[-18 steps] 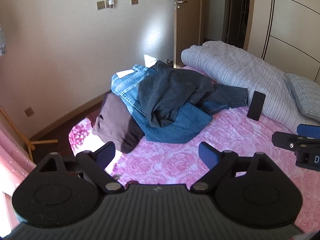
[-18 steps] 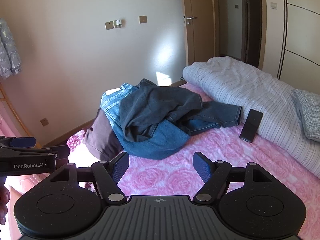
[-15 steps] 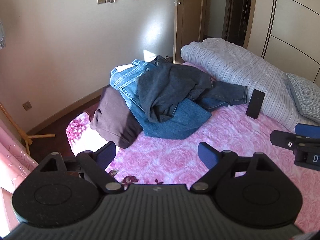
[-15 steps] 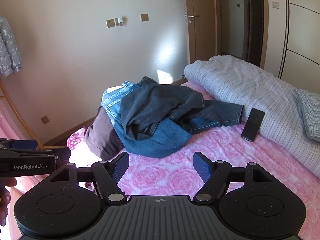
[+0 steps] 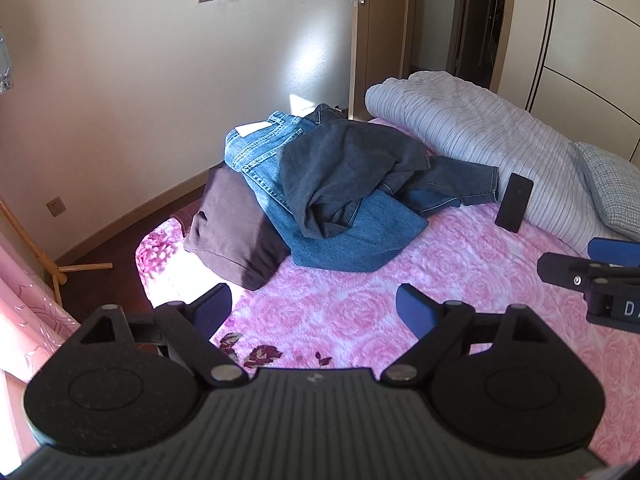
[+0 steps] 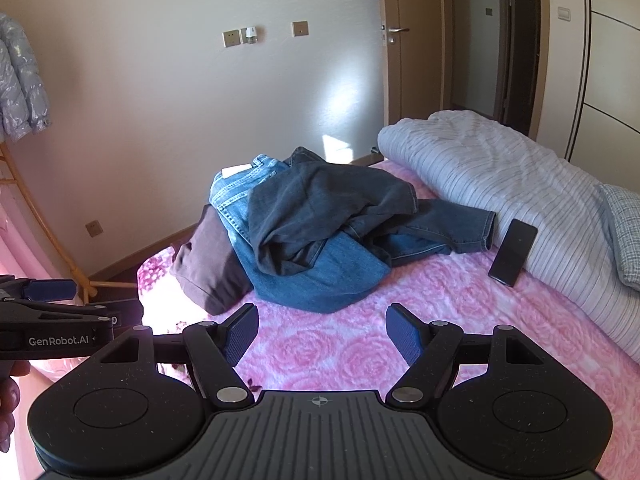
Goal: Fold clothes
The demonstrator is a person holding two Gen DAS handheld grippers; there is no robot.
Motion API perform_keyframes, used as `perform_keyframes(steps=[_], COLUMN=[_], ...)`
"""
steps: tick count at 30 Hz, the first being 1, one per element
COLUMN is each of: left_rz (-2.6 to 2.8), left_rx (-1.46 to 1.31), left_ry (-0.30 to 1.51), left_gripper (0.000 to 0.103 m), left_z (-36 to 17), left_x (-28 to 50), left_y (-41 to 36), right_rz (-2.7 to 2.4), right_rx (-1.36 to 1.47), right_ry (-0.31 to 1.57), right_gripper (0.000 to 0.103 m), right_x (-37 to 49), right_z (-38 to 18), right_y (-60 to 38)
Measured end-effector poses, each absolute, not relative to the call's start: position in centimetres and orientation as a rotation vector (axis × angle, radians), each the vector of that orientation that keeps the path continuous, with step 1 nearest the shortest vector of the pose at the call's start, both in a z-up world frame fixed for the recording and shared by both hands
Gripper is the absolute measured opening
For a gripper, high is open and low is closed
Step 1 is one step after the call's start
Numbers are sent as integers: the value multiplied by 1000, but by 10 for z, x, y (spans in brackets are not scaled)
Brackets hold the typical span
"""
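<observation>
A heap of clothes lies on the pink rose-patterned bed [image 5: 360, 312]: light blue jeans [image 5: 352, 240] [image 6: 312, 276], a dark grey denim garment [image 5: 344, 168] [image 6: 320, 208] draped over them, and a brown garment [image 5: 228, 224] [image 6: 208, 264] at the bed's left edge. My left gripper [image 5: 314, 306] hovers open above the bedspread, short of the heap, with nothing between its fingers. My right gripper [image 6: 322, 332] is likewise open and holds nothing, just in front of the jeans. Each gripper shows at the edge of the other's view.
A black phone [image 5: 514, 208] [image 6: 513, 252] leans against the striped grey duvet [image 5: 480, 136] on the right, with a checked pillow [image 5: 612, 188] beyond. A wooden rack foot [image 5: 60, 268] stands on the dark floor at left. A door [image 5: 376, 32] is behind.
Both views have lowered and drawn slightly nearer the heap of clothes. The clothes and phone have not moved, and both grippers stay open.
</observation>
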State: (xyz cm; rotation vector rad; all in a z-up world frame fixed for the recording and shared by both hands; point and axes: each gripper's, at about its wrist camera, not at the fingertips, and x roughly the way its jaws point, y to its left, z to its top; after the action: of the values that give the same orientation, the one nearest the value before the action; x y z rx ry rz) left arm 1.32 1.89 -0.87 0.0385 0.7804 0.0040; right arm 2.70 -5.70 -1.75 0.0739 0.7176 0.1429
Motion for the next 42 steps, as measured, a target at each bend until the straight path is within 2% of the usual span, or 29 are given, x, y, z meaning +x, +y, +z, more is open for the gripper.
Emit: perform_keyframes(steps=[42], left_rz=[31], left_rx=[23], left_ry=[786], left_gripper=[87], left_z=[-9], left_x=[2], left_y=[34], right_rz=[157], right_rx=[59], right_ry=[720], right_gripper=[74], right_x=[18], right_z=[-19], right_y=[-43])
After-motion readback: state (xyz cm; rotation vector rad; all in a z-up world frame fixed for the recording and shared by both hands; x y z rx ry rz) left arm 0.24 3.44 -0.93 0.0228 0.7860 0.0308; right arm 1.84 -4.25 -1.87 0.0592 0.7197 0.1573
